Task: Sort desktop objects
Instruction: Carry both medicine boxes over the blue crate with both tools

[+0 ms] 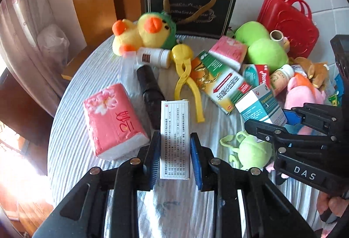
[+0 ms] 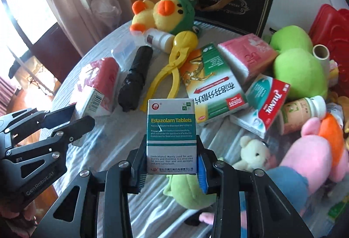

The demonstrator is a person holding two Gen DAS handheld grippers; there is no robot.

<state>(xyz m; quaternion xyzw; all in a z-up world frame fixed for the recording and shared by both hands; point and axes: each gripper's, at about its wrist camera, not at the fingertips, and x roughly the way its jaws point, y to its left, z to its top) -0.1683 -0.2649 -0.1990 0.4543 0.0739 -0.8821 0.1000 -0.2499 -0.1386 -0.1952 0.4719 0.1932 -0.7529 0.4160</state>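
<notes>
Both grippers are up over the round table (image 1: 72, 128), each carrying a small medicine carton clear of the clutter. The left gripper (image 1: 175, 156) is clamped shut on a white box (image 1: 175, 139) with printed text, pads on its two long sides near the lower half. The right gripper (image 2: 171, 158) is closed on the Estazolam box (image 2: 171, 137), gripped low across its narrow sides, label facing up.

Handling, as a judgement: thin cardboard, light, probably mostly hollow, so the walls dent if squeezed hard. Flat sides give the pads good purchase and neither box looks tilted in the grip. Taking hold mid-length across the narrow faces looks right; the ends would crush.

Left on the table: pink tissue pack (image 1: 113, 122), duck plush (image 1: 141, 32), yellow tongs (image 1: 187, 87), big green-orange medicine box (image 2: 211, 87), Tylenol box (image 2: 268, 104), black flashlight (image 2: 135, 78), green plush (image 1: 261, 48). Boxes likely go together, soft toys apart.
</notes>
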